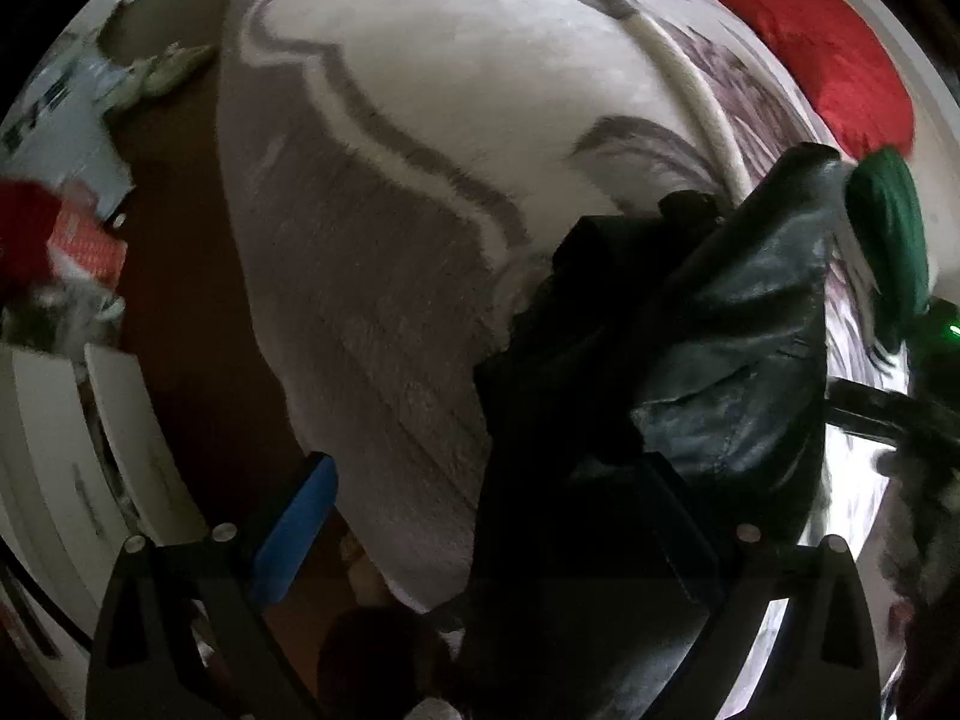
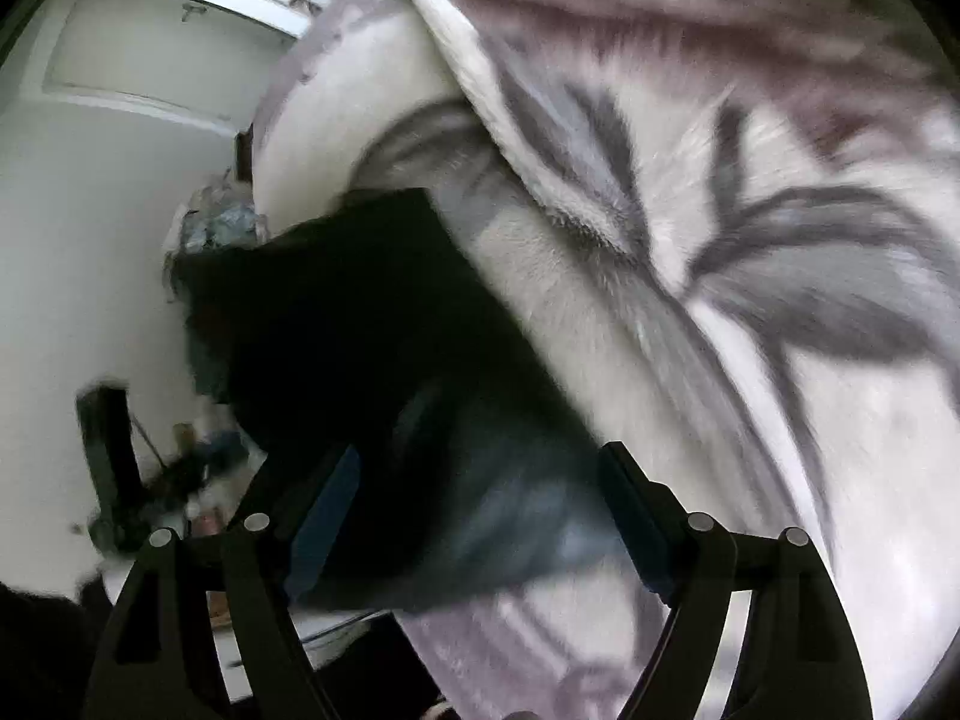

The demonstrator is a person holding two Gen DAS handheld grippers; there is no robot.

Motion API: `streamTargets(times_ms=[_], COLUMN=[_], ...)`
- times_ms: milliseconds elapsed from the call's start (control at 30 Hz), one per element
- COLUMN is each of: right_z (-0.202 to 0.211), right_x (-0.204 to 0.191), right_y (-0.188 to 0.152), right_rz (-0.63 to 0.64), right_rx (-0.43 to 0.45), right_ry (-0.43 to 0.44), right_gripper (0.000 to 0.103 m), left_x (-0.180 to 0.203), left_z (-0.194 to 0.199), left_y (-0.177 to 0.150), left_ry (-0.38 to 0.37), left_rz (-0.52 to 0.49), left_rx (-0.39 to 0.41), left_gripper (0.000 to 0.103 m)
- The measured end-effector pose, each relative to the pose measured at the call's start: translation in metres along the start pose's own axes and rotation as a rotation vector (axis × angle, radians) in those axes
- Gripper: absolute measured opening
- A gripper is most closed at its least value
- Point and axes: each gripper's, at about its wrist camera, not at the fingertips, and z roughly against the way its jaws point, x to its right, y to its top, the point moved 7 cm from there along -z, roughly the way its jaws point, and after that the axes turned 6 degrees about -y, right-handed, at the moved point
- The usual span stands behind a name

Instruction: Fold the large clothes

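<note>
A black leather-like garment (image 1: 708, 330) lies on a white and grey patterned blanket (image 1: 420, 120) on a bed. In the left wrist view my left gripper (image 1: 480, 516) stands open, its blue-padded left finger (image 1: 294, 528) off the garment's edge and its right finger over the dark cloth. In the right wrist view the same black garment (image 2: 372, 324) fills the space between the spread fingers of my right gripper (image 2: 486, 510), which is open around it, above the blanket (image 2: 750, 240). The frame is motion-blurred.
A red cushion (image 1: 822, 48) and a green object (image 1: 888, 240) lie at the bed's far right. Brown floor (image 1: 174, 312), white furniture (image 1: 72, 480) and red items (image 1: 54, 234) are to the left. A white door (image 2: 150, 48) and wall clutter (image 2: 168, 480) show left.
</note>
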Motion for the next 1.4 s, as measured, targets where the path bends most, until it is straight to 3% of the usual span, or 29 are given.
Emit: streamTargets(times_ms=[67, 133, 200, 333, 400, 500, 600, 733, 933, 1000, 1067, 1100, 1167, 1233, 1300, 1400], right_z=[-0.031, -0.05, -0.063, -0.064, -0.053, -0.032, -0.006, 0.037, 0.11, 0.125, 0.116, 0.104, 0.086, 0.088, 0.107, 0.157], right_x=[0.002, 0.0, -0.004, -0.01, -0.01, -0.006, -0.011, -0.001, 0.086, 0.111, 0.133, 0.143, 0.158, 0.159, 0.156, 0.153], right_y=[0.007, 0.007, 0.006, 0.004, 0.0, -0.013, -0.034, -0.069, -0.161, -0.198, -0.225, -0.236, -0.254, -0.265, -0.281, -0.307], right_rz=[0.031, 0.024, 0.066, 0.099, 0.074, -0.061, -0.188, -0.332, -0.782, -0.88, -0.957, -0.994, -1.03, -1.02, -0.986, -0.956], right_rx=[-0.126, -0.229, -0.281, -0.252, -0.177, -0.061, 0.069, 0.268, 0.578, 0.661, 0.628, 0.579, 0.453, 0.369, 0.288, 0.264], right_ry=[0.126, 0.246, 0.267, 0.227, 0.183, 0.137, 0.149, 0.153, 0.127, 0.059, 0.067, 0.105, 0.101, 0.109, 0.036, -0.084], right_gripper=[0.098, 0.103, 0.103, 0.103, 0.086, 0.068, 0.058, 0.054, 0.052, 0.054, 0.063, 0.071, 0.081, 0.082, 0.083, 0.083], left_x=[0.002, 0.004, 0.007, 0.007, 0.005, 0.005, 0.008, 0.021, 0.06, 0.076, 0.088, 0.099, 0.121, 0.145, 0.175, 0.21], left_z=[-0.003, -0.005, -0.008, -0.01, -0.009, -0.005, 0.001, 0.009, 0.008, 0.002, -0.003, -0.007, -0.01, -0.01, -0.01, -0.012], left_y=[-0.001, -0.001, 0.0, 0.001, 0.001, 0.002, 0.007, 0.015, 0.022, 0.02, 0.015, 0.009, -0.002, -0.015, -0.035, -0.059], left_ry=[0.023, 0.049, 0.066, 0.096, 0.108, 0.134, 0.145, 0.147, 0.111, 0.094, 0.078, 0.066, 0.037, 0.012, -0.019, -0.064], left_rz=[0.024, 0.031, 0.029, 0.025, 0.021, 0.008, -0.004, -0.046, -0.132, -0.154, -0.172, -0.188, -0.22, -0.269, -0.338, -0.394], left_rx=[0.021, 0.036, 0.044, 0.056, 0.063, 0.064, 0.07, 0.085, 0.094, 0.085, 0.072, 0.057, 0.031, 0.006, -0.022, -0.063], left_gripper=[0.101, 0.101, 0.101, 0.101, 0.101, 0.101, 0.101, 0.101, 0.101, 0.101, 0.101, 0.101, 0.101, 0.101, 0.101, 0.101])
